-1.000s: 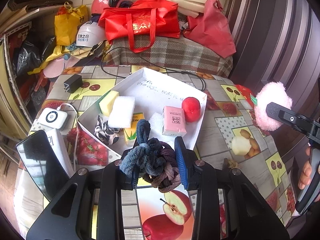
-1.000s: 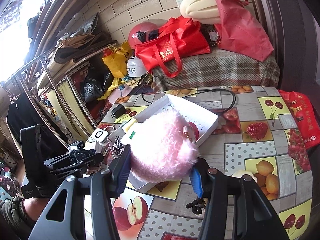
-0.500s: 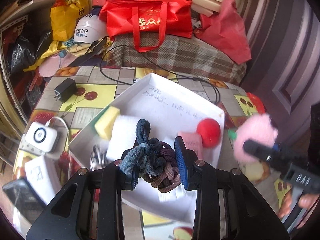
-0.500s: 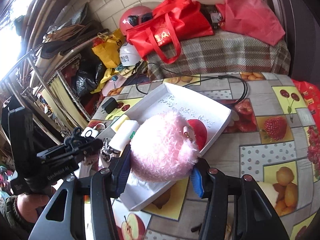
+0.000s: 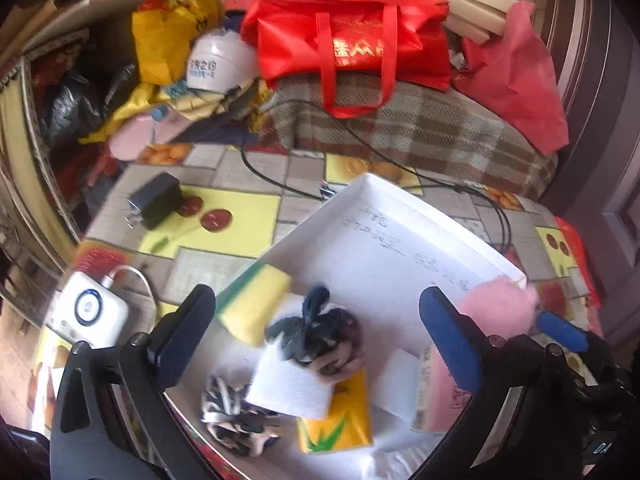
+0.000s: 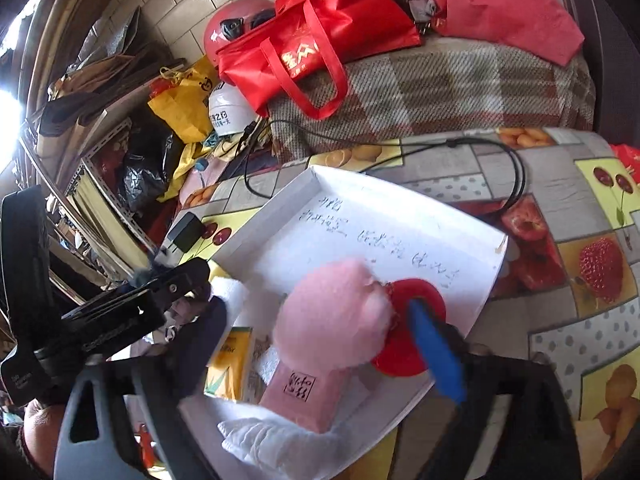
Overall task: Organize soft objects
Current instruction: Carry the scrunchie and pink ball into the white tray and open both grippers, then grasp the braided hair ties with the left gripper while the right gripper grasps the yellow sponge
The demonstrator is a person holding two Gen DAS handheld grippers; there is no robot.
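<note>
A white tray (image 5: 360,184) (image 6: 320,172) on the fruit-print table holds soft items. My left gripper (image 5: 316,296) hovers over its near left part, its jaws opening wide. A dark bundle of hair ties (image 5: 316,336) lies loose between them on a white sponge (image 5: 288,384). My right gripper (image 6: 316,308) is over the tray's near right part, jaws also opening. The pink pompom (image 6: 332,320) (image 5: 496,308) sits between them, free of both pads, against a red round object (image 6: 412,332). A yellow sponge (image 5: 256,304), zebra scrunchie (image 5: 228,412), yellow pack (image 5: 340,420) and pink pack (image 6: 300,392) also lie inside.
A black charger (image 5: 156,204) and a white power bank (image 5: 88,312) lie left of the tray. A black cable (image 6: 516,176) loops behind it. Beyond the table, a plaid cushion (image 5: 420,132) carries a red bag (image 5: 352,44), with helmets and bags piled to its left.
Both grippers moved forward and down over the tray and opened. The hair ties dropped from the left one onto the white sponge. The right one let go of the pompom.
</note>
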